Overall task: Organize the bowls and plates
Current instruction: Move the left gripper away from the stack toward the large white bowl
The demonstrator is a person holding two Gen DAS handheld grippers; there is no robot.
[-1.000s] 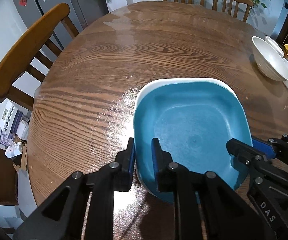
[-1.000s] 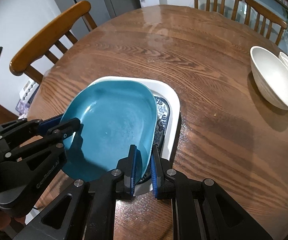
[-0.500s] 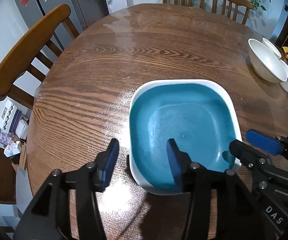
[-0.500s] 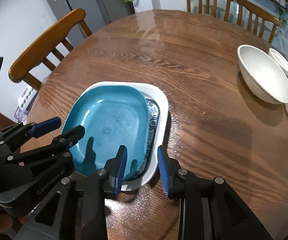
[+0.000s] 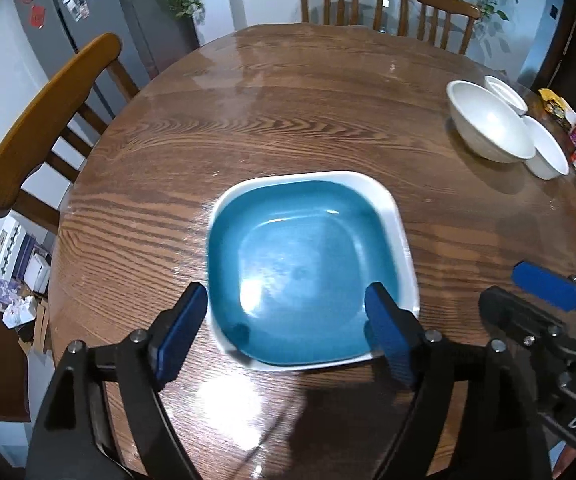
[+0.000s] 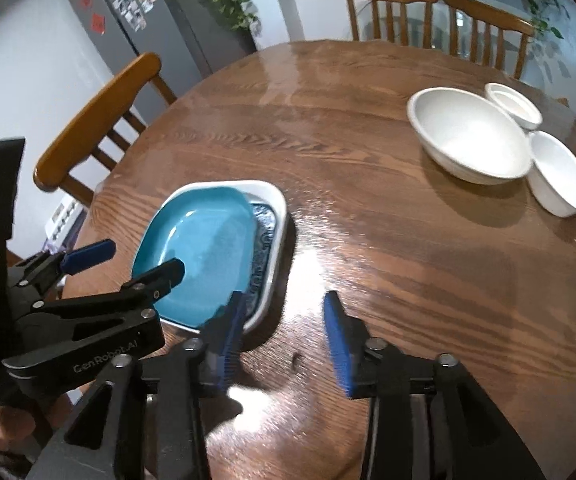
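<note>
A blue plate [image 5: 304, 268] is lying nested in a white square dish [image 5: 402, 240] at the near middle of the round wooden table [image 5: 288, 112]; in the right wrist view a patterned blue-and-white plate [image 6: 263, 240] is showing between the two along the blue plate's 3 o'clock side. The left gripper [image 5: 288, 326] is hovering at the stack's 6 o'clock edge, its jaws opening wide with nothing pressed between the pads. The right gripper [image 6: 283, 340] is hanging just past the dish's near right corner, its jaws also opening and standing over bare wood, gripping nothing. Towards 2 o'clock from the stack, well apart from it, a large white bowl [image 5: 488, 128] is sitting with two small white bowls [image 6: 560, 172] just beside it. Wooden chairs [image 5: 43, 120] are standing around the table.
</note>
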